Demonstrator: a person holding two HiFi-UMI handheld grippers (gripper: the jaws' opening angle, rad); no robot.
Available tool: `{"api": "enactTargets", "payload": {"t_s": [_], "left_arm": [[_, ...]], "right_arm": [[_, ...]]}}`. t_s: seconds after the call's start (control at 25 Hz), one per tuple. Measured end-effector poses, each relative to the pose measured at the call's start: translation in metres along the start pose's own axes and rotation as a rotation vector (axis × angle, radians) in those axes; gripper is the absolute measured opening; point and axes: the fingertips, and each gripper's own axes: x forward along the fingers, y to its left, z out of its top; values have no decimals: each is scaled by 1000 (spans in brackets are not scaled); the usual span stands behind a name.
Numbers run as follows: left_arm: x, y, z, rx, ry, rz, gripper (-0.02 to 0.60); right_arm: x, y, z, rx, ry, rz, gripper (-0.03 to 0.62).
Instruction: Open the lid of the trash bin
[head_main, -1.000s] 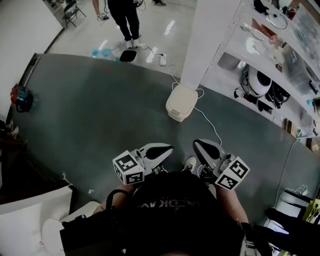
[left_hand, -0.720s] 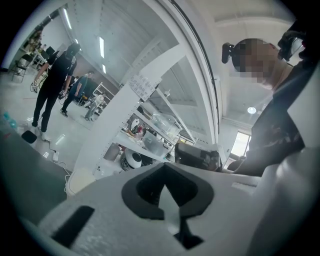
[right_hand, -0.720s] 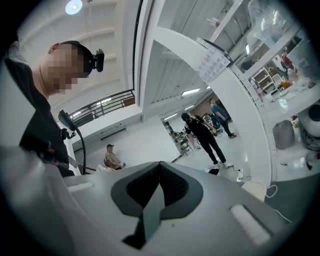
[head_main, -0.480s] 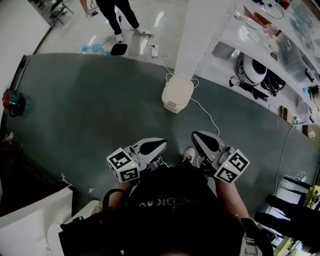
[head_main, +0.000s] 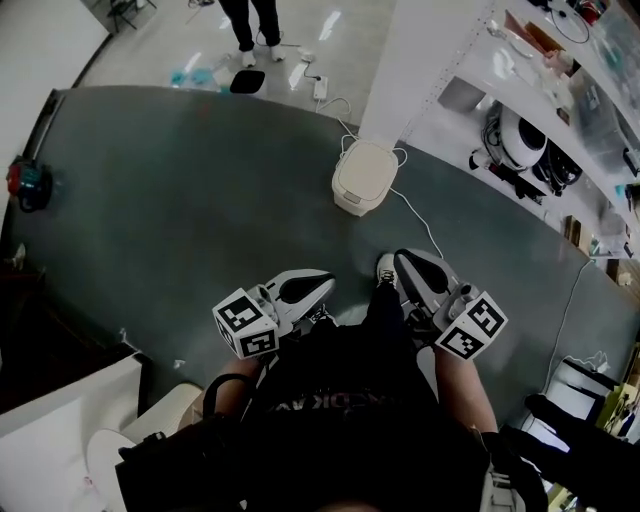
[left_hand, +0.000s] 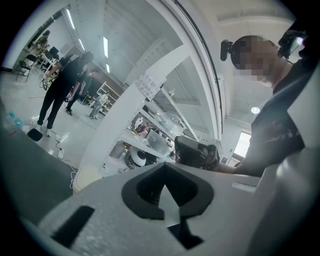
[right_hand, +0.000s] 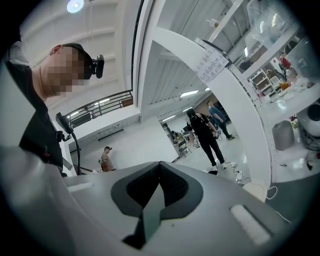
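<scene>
On the grey floor mat (head_main: 180, 230), far ahead of the person's feet and slightly to the right, the cream trash bin (head_main: 358, 200) stands at the foot of a white pillar (head_main: 415, 70). Its lid (head_main: 367, 178) is down and flat on the body. A white cable (head_main: 415, 240) runs from the bin's right side across the mat toward the near right. Both grippers are held low and near, close to the person's dark shirt and well apart from the bin. The left gripper (head_main: 328, 283) is on the left with its marker cube nearest the body. Its jaws are pressed together with nothing between them. The right gripper (head_main: 402, 262) is just beside a white shoe (head_main: 385, 270), and its jaws are likewise closed and empty. Both gripper views look level across the room rather than down at the bin, which shows only as a small cream shape low beside the pillar in each. To the right of the pillar, white shelves (head_main: 540, 110) carry mixed equipment, including a round white and black device. Beyond the far edge of the mat, on glossy pale floor, another person (head_main: 255, 20) stands beside a white power strip (head_main: 322, 90). At the far left edge of the mat lies a small red and teal thing (head_main: 25, 185) that is too small to identify.
</scene>
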Motion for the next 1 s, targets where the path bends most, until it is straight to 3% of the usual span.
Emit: {"api": "enactTargets", "payload": {"t_s": [0.52, 1.0], "left_arm": [[58, 47, 17, -33, -67, 195, 5], [111, 150, -24, -156, 33, 278, 5]], "right_arm": [[24, -86, 43, -20, 89, 148, 3], [41, -181, 25, 45, 152, 96, 3]]}}
